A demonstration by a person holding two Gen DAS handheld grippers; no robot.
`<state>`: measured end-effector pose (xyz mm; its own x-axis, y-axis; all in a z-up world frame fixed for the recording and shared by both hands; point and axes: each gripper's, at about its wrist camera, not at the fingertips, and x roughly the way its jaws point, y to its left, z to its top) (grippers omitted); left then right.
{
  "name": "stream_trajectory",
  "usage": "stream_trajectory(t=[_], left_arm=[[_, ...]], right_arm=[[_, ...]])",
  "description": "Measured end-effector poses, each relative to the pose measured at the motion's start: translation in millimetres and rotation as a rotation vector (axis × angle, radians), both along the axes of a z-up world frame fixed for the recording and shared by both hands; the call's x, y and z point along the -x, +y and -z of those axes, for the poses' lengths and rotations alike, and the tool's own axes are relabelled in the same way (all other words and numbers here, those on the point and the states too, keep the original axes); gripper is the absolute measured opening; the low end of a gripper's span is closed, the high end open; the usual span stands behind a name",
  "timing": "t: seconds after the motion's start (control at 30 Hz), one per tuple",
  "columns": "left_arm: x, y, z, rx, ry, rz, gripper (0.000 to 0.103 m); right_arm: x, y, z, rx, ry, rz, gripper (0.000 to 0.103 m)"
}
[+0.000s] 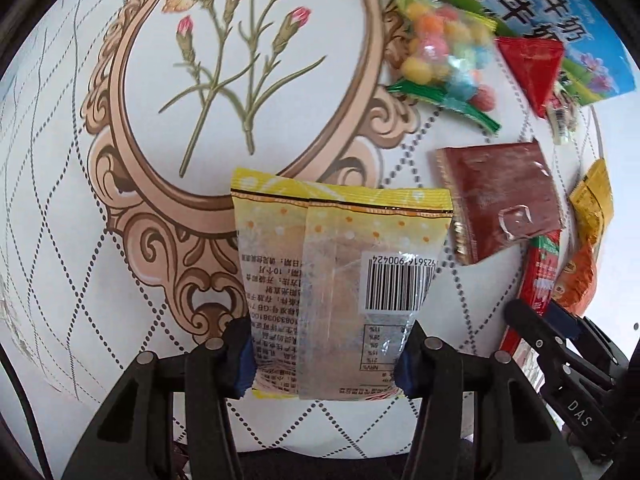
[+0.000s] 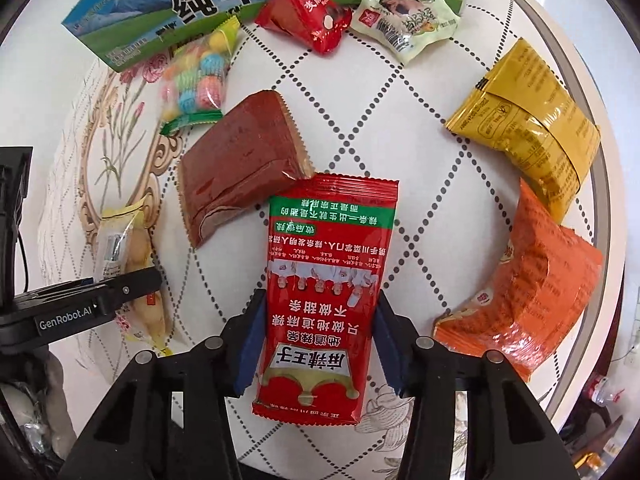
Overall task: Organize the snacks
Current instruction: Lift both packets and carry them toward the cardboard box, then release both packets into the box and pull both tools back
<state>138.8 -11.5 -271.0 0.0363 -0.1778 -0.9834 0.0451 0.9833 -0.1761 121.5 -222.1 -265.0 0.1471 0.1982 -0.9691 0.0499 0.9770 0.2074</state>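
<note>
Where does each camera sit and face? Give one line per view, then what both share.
Left wrist: on the left gripper, facing down its fingers at the yellow pastry packet it clamps; the right gripper shows at right.
Right wrist: on the right gripper, facing the red spicy-strip packet between its fingers; the left gripper shows at left.
Shared: both packets, brown packet, candy bag, milk carton.

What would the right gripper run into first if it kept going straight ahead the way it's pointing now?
The right gripper is already shut on the red spicy strip packet. Straight ahead, that packet's far end would probably meet the dark red packet, whose corner it seems to overlap already.
</note>
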Motion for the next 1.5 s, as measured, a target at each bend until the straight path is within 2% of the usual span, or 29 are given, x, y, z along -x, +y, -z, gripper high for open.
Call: stream_trajectory(t=[0.13,0.27,0.47,0.57,0.67,0.77,0.9,1.1,1.23,1.3,1.33,1.4,1.43,1.5], left_arm=[[12,-5,-35,0.039,-0.045,0.045,0.050],[6,-22,-84,0.123,-0.105,0.083,0.050],[-48,-46,-158,0.241,-0.172,0.120,0.050],[-88,-63,-188,0.258,-0.203,0.129,0.050],[-135,-86,-201,0.260,-0.212,0.128,0.050],[-184,-101,-203,0.284,-0.172,0.114,0.050],[-240,-122,-195,0.255,-0.124,0.113,0.050],[-284,-132,-161,0.263,-0.024,0.072,0.050],[-298,-132,-136,0.234,0.039,0.042,0.050],[-302,-133,-125,0.246,0.059,0.048,0.052],[-303,-134,-121,0.237,0.052,0.054,0.054],[-302,-133,-114,0.244,0.060,0.066,0.091],[-302,-133,-112,0.250,0.065,0.070,0.095],[-300,-132,-110,0.243,0.065,0.072,0.095]], right_arm=[[0,-11,-19,-0.060,-0.014,0.014,0.052],[3,-27,-54,-0.130,-0.060,0.037,0.052],[-28,-52,-120,-0.200,-0.178,0.081,0.052],[-57,-67,-154,-0.206,-0.253,0.101,0.052],[-95,-83,-185,-0.168,-0.332,0.110,0.052],[-138,-97,-204,-0.124,-0.377,0.110,0.052],[-198,-102,-209,-0.053,-0.379,0.084,0.052],[-267,-100,-188,0.006,-0.316,0.053,0.051],[-289,-98,-174,0.035,-0.274,0.025,0.052],[-298,-98,-164,0.035,-0.242,0.023,0.052],[-298,-102,-161,0.037,-0.226,0.026,0.052],[-305,-105,-151,0.008,-0.181,0.028,0.057],[-309,-105,-147,0.003,-0.167,0.030,0.061],[-310,-104,-144,0.011,-0.152,0.018,0.087]])
